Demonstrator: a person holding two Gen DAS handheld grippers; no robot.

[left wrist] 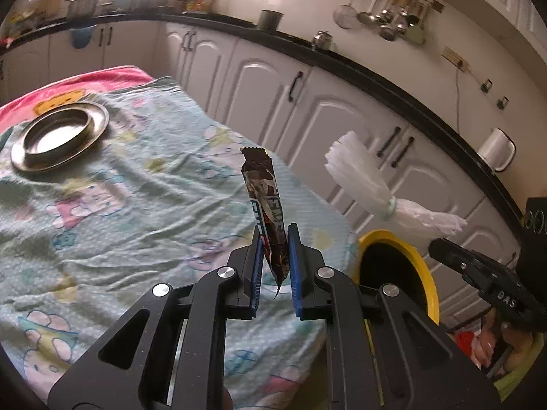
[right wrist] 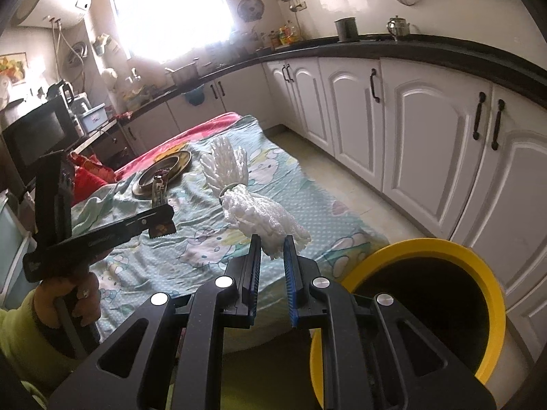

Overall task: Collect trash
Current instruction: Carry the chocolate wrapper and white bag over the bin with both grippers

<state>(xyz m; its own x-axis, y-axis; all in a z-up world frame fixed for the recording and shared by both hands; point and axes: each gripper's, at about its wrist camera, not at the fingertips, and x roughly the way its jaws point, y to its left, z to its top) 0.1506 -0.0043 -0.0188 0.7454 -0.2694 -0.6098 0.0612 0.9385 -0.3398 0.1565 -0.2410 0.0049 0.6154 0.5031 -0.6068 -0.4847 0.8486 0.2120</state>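
Fingers (left wrist: 258, 256) of the left gripper (left wrist: 275, 266) pinch a brown wrapper (left wrist: 265, 201), the right gripper (right wrist: 271, 266) clamps a white foam bundle (right wrist: 259, 212), both raised over the table's cloth (left wrist: 136, 177) edge beside the open yellow-rimmed bin (right wrist: 492, 290), white cabinets (right wrist: 427, 157) beyond.

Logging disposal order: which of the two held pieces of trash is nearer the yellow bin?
The white foam net bundle in the right gripper; it hangs beside the yellow bin, while the brown wrapper in the left gripper is above the table.
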